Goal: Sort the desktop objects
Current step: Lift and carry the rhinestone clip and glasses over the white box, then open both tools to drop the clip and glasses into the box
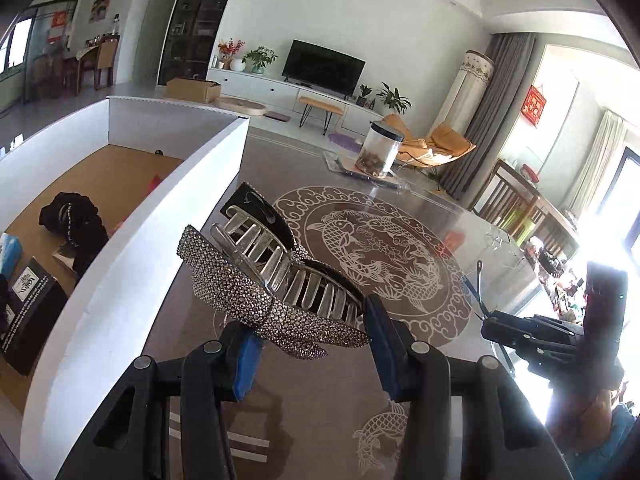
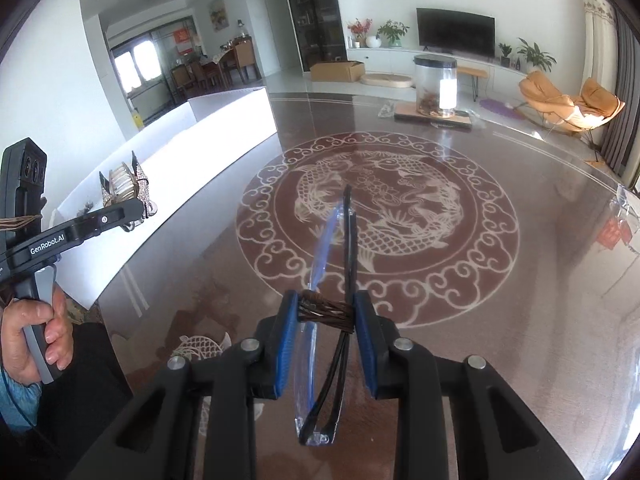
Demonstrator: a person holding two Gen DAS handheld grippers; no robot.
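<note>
Above the desk (image 2: pixel 520 300) with its fish medallion: left claw (image 1: pixel 312 344) clamped on a rhinestone hair clip (image 1: pixel 256 292), beside the white box (image 1: pixel 132 280); right claw (image 2: pixel 326 316) pinched shut on folded glasses (image 2: pixel 332 280). Readable along the left tool's arm: "GenRobot.AI".

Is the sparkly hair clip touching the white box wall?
Apart. In the left wrist view, the hair clip hangs in the left gripper, with table visible between it and the white box.

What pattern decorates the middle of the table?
A pale fish medallion ringed by cloud scrolls on brown; right wrist view shows it best.
</note>
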